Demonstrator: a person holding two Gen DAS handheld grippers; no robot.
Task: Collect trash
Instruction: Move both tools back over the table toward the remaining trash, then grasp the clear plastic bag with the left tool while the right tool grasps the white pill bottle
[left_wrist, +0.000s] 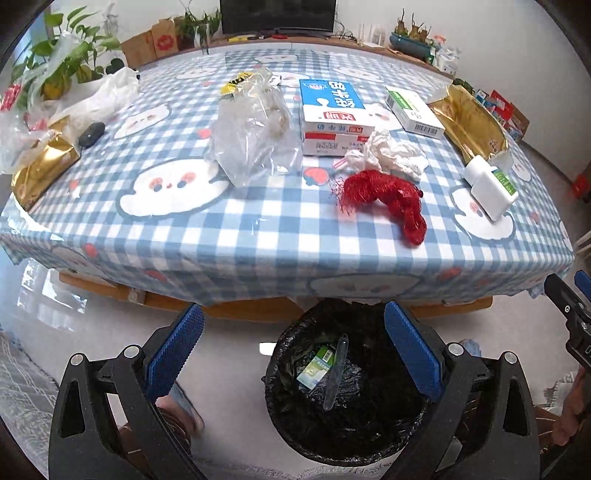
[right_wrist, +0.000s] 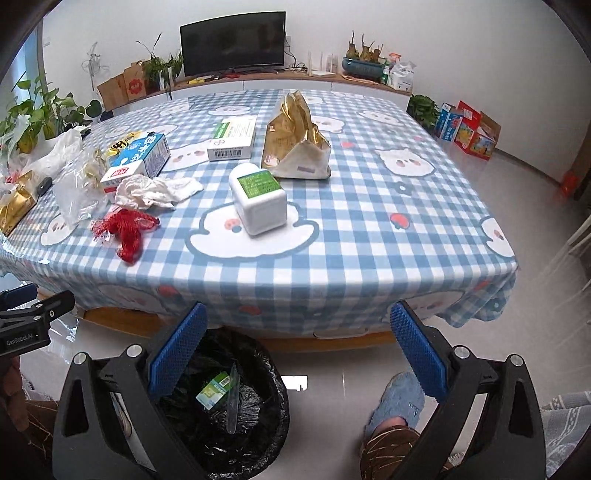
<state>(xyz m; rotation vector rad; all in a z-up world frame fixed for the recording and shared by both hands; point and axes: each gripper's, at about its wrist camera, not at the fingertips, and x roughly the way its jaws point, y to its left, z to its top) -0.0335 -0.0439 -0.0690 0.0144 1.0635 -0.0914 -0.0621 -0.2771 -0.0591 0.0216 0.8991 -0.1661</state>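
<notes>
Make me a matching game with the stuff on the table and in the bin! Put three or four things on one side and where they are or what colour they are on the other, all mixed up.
Things:
1. net bag
2. bottle
3. trash bin
4. milk carton

Descriptions:
A. blue and white, lying flat on the table
B. on the floor in front of the table, lined with a black bag
C. red and bunched up
D. white with a green label

Pairs: 1-C, 2-D, 3-B, 4-A

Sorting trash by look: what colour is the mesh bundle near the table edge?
Red mesh bundle, clearest in the left wrist view.
</notes>
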